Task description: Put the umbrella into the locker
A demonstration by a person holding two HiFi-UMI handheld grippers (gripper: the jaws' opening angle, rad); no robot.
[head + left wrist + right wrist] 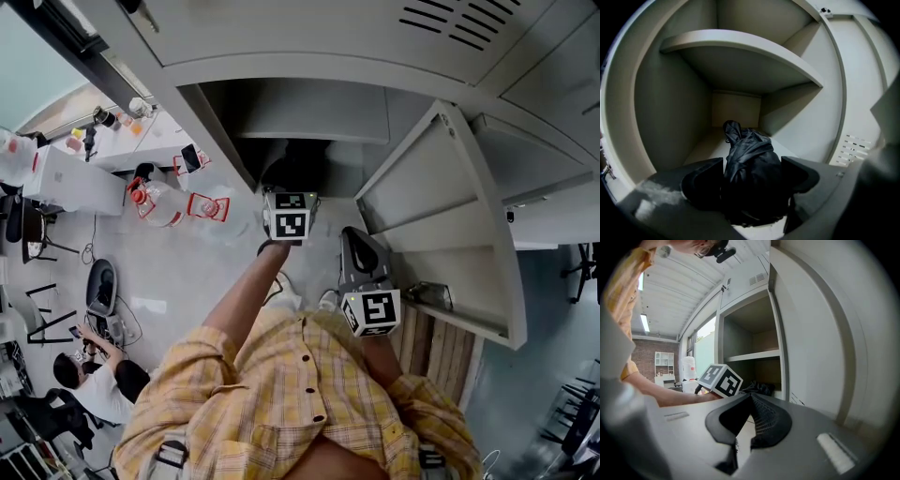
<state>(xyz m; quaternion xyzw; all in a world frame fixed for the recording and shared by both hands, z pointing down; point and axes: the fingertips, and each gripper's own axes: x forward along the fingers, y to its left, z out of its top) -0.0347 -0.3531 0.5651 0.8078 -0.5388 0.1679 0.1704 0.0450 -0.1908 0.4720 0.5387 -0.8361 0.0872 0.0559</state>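
A folded black umbrella (751,154) lies on the floor of the open grey locker (703,149), under its shelf (740,47). My left gripper (752,163) reaches into the compartment, its jaws standing wide on either side of the umbrella's near end, open. In the head view the left gripper's marker cube (289,216) sits at the locker mouth, with the umbrella (295,161) as a dark shape beyond it. My right gripper (361,255) hangs back beside the open locker door (441,216), shut with nothing in it. From the right gripper view the umbrella (761,387) shows in the locker past that gripper (750,398).
The locker door stands swung out to the right. Large water bottles (169,204) stand on the floor to the left, beside a white table (70,178). A seated person (94,380) is at lower left. Wooden boards (436,352) lie under the door.
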